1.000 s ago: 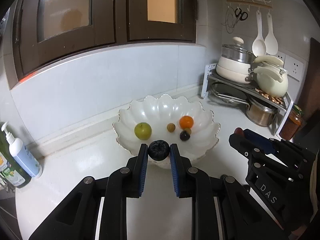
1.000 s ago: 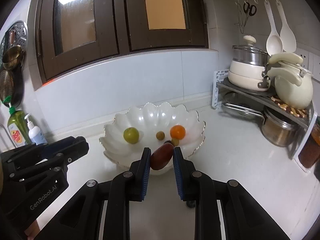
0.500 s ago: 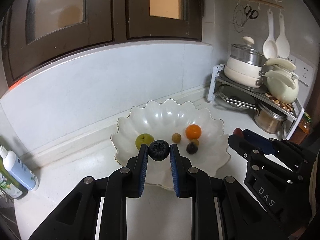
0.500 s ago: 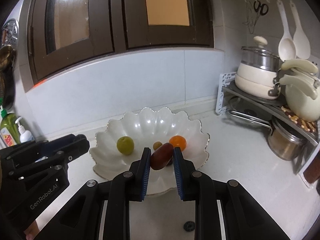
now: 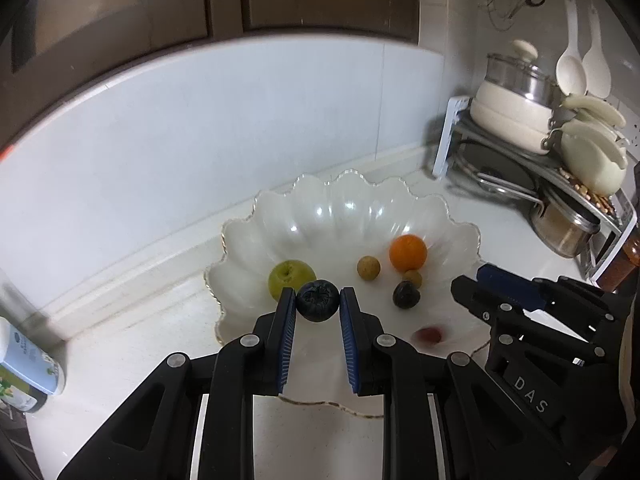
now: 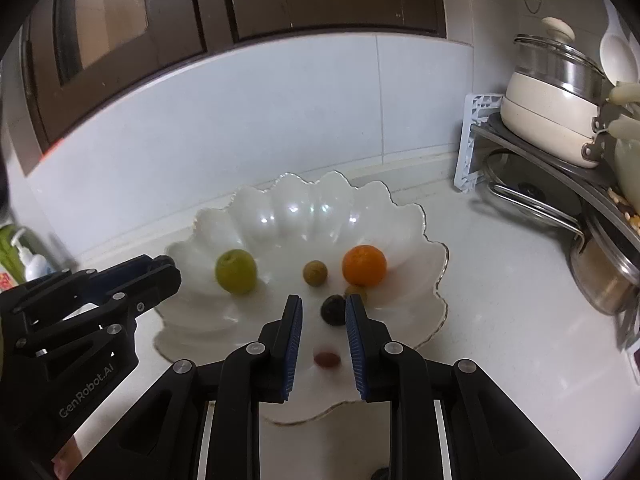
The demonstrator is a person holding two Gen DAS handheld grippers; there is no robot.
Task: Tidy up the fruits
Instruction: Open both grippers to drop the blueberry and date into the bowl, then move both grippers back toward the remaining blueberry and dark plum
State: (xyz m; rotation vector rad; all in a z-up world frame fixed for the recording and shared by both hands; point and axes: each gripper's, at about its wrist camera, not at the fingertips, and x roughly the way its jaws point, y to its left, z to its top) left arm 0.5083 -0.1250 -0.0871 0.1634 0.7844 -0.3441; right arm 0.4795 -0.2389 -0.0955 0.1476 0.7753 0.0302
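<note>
- Both grippers tilt down over the near rim of the scalloped white bowl (image 6: 296, 196), side by side.
- The left gripper (image 5: 318, 304) pinches a round, wrinkled, near-black fruit (image 5: 318, 301) between its blue ribbed pads.
- The right gripper (image 6: 324, 312) holds nothing; its jaws stand slightly apart.
- Below it a small red fruit (image 6: 327, 359), blurred, possibly a grape, lies in the glossy bowl.
- Also in the bowl: a green fruit (image 6: 235, 271), an orange (image 6: 364, 265), a dark plum-like fruit (image 6: 333, 309).
- A pot rack (image 6: 476, 140) stands to the right on the speckled white counter (image 6: 500, 300).
</note>
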